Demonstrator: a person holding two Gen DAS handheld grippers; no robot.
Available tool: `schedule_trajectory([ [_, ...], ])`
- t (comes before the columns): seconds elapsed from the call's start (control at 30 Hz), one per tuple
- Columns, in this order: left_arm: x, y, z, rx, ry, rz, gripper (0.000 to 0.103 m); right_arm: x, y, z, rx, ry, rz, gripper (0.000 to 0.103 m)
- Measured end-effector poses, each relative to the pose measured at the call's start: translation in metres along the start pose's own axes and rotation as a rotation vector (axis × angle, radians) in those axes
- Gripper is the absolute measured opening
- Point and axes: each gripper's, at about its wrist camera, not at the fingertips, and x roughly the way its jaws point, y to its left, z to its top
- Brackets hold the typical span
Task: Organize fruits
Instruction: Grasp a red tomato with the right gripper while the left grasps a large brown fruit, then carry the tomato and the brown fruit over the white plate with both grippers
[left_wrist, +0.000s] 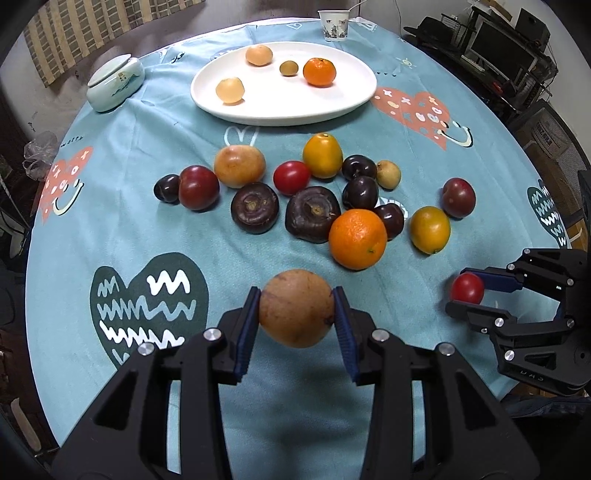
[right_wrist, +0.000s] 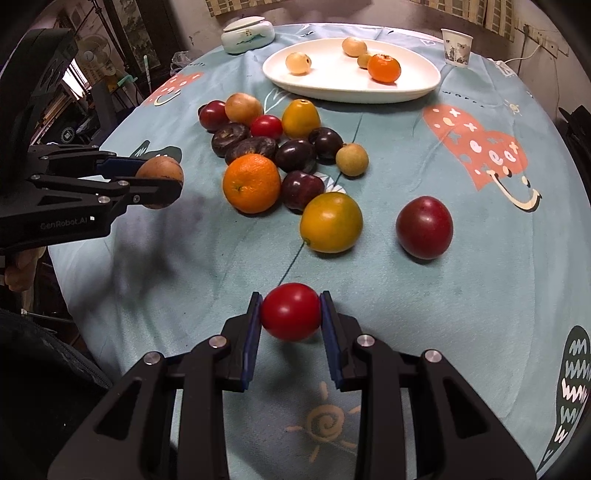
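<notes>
Left wrist view: the left tool (left_wrist: 297, 308) is clamped on a round tan-brown fruit (left_wrist: 296, 308), its blue pads pressing both sides, held above the teal worktop (left_wrist: 110, 229). At the right edge, the right tool (left_wrist: 461, 295) pinches a small red tomato (left_wrist: 467, 288).

Right wrist view: that tool's pads grip the glossy, smooth tomato just above the cloth, near a yellow-orange fruit (right_wrist: 330, 222) and a dark red plum (right_wrist: 424, 227).
</notes>
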Motion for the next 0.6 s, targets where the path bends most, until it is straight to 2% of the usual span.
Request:
schedule_trajectory([
  [0.6, 0.012, 0.0, 0.011, 0.013, 0.028, -0.011, 0.039, 0.005, 0.001, 0.006, -0.004, 0.017, 0.025, 0.031],
])
